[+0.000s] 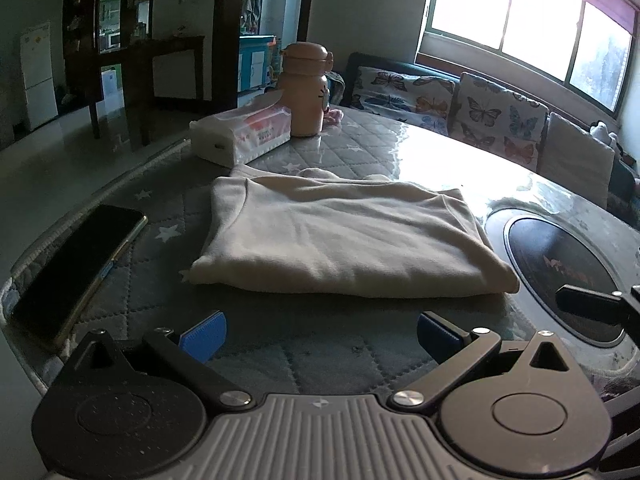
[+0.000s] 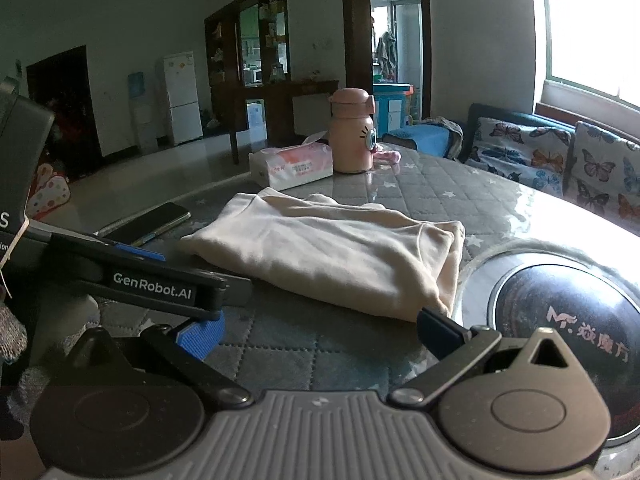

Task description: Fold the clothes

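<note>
both wrist views sit low, near the table edge (image 1: 168,152), facing the same folded garment (image 1: 344,236).

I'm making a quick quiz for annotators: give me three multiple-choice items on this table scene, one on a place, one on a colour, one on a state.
1. Where is the phone in the left wrist view?
A. Left of the cloth
B. On the cloth
C. Behind the bottle

2. What colour is the bottle?
A. Green
B. Pink
C. Black

3. How does the cloth lie?
A. Hanging from a claw
B. Spread out in one flat layer
C. Folded on the table

Key:
1. A, the phone lies on the table to the left of the cloth, apart from it.
2. B, its body and lid are pink in both views.
3. C, layered edges show at its right end, and both the left claw and the right claw are open and empty.
</note>
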A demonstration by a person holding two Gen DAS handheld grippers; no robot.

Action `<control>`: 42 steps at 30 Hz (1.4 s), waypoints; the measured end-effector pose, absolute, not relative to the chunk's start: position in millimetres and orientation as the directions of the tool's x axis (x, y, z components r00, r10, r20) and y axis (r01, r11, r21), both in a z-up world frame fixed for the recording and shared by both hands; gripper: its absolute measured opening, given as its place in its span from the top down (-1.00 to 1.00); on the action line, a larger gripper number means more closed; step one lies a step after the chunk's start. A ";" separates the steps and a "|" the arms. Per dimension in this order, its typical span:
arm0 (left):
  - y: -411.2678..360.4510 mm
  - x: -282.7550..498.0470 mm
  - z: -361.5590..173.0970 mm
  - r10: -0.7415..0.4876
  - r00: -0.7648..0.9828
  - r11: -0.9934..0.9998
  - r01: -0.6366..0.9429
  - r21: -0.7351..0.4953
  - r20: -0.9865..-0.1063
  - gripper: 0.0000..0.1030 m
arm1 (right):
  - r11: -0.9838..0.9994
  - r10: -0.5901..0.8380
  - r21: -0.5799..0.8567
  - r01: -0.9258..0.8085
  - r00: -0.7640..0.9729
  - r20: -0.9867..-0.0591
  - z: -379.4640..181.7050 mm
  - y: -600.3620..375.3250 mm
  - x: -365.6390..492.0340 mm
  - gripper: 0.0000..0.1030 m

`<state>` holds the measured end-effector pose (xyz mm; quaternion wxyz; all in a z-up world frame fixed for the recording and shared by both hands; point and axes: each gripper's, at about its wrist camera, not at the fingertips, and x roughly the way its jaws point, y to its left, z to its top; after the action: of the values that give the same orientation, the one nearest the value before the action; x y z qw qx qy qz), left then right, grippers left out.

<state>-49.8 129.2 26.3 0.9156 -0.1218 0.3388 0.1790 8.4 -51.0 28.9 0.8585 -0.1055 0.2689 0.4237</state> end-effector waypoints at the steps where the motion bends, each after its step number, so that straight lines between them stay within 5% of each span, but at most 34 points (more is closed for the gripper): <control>1: 130.0 -50.7 26.3 0.247 0.707 0.907 -0.410 -0.099 -0.663 -1.00 | 0.620 0.669 0.046 -0.783 0.497 -0.552 28.6 -50.5 7.9 -1.00; 42: 143.8 -50.7 13.6 0.257 0.687 0.910 -0.408 -0.069 -0.680 -1.00 | 0.648 0.623 0.050 -0.760 0.492 -0.609 14.9 -30.9 12.3 -1.00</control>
<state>-50.7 143.8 13.6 0.9121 -0.1081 0.3510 0.1823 12.3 -30.9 14.9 0.8561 -0.1134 0.3019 0.4038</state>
